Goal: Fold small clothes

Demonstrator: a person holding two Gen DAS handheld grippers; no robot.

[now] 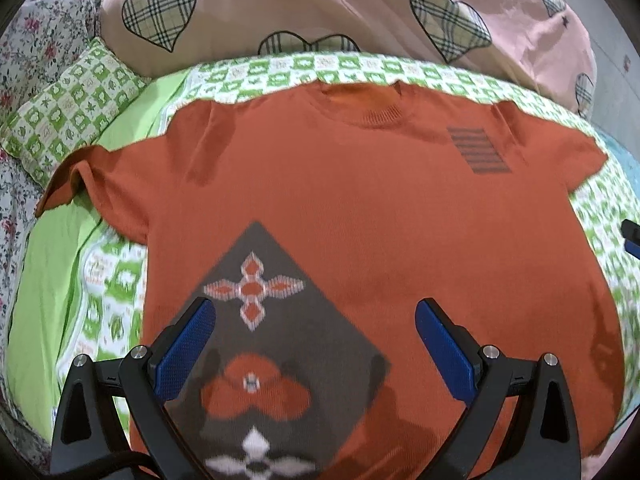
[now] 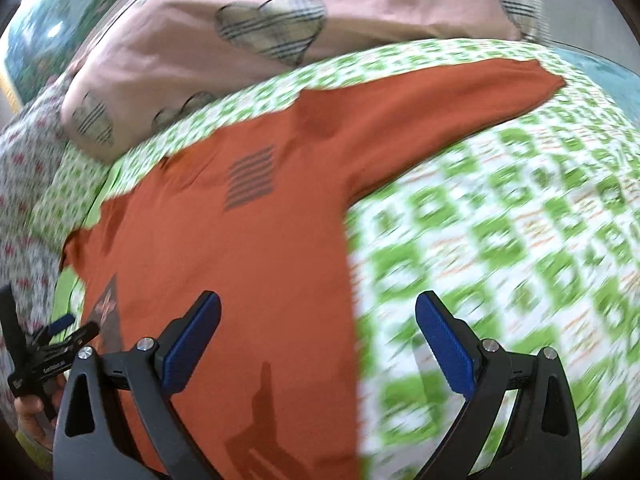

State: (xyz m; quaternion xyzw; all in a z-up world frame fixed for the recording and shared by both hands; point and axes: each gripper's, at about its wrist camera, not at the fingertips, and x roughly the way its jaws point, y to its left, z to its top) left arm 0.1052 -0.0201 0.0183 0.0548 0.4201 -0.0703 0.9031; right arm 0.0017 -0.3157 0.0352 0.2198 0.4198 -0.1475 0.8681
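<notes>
Left gripper (image 1: 316, 322) gaping wide over the orange shirt (image 1: 360, 208), right gripper (image 2: 318, 318) also hanging wide, gripping nothing, shirt hem getting cut off, right view blurring badly

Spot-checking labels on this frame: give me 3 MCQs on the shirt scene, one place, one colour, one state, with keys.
1. Where is the striped patch on the orange shirt?
A. on the chest, below and beside the collar
B. on a sleeve cuff
C. at the bottom hem

2. What colour are the pads of the left hand-held gripper?
A. red
B. blue
C. yellow

3. How does the shirt lie on the green checked bedsheet?
A. folded in half
B. rolled up
C. spread flat, front up, sleeves out

Key: 1 A, the grey stripes sit just under the shoulder line near the neck. 2 B, both pads show blue in the left wrist view. 3 C, collar, both sleeves and the front print all show, and the right hand-held gripper hangs open at its side edge.
</notes>
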